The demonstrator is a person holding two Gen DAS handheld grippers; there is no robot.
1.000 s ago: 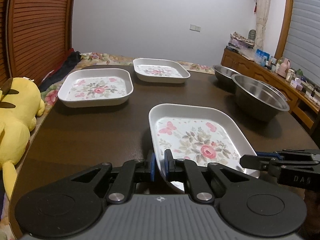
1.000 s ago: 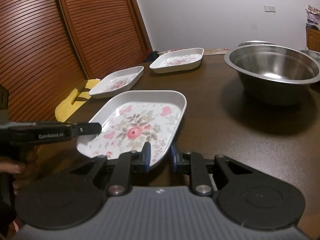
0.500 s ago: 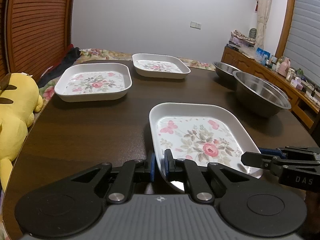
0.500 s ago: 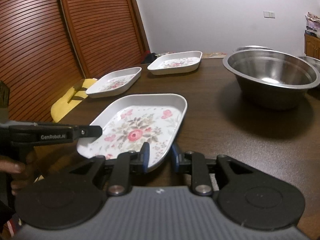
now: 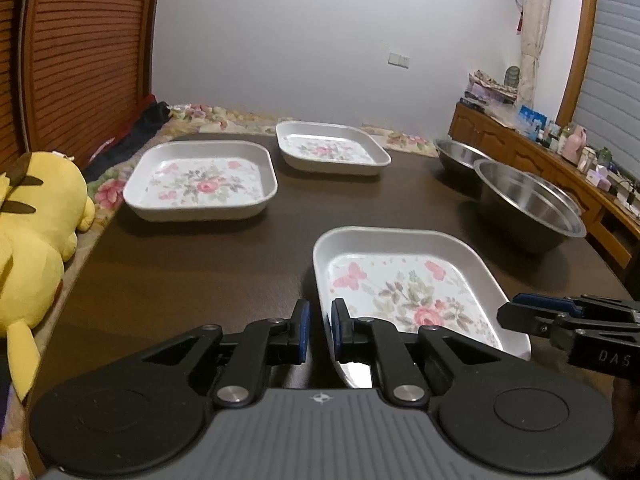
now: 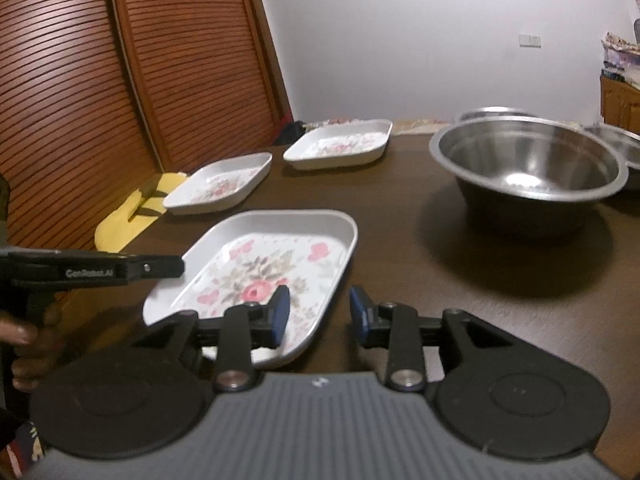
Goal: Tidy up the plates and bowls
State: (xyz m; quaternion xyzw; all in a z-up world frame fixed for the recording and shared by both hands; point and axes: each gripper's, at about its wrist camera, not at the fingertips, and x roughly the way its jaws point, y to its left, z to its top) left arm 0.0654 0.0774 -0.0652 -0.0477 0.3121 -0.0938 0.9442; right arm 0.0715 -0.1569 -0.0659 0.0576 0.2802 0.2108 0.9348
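Nearest, square white floral plate [image 5: 404, 284] on dark wooden desk [image 5: 192, 264], left gripper [image 5: 318, 330] fingers clamped on its rim, right gripper [image 6: 318, 314] fingers spread astride its edge, steel bowl [image 6: 528, 168] beside, two matching plates [image 5: 200, 180] beyond, yellow plush toy [image 5: 32, 232] at desk edge

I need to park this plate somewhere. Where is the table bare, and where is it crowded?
Bare table lies left of the held plate, in front of the near-left plate. Another bare strip runs between the plates and the big steel bowl. The far-right corner is crowded with more bowls.
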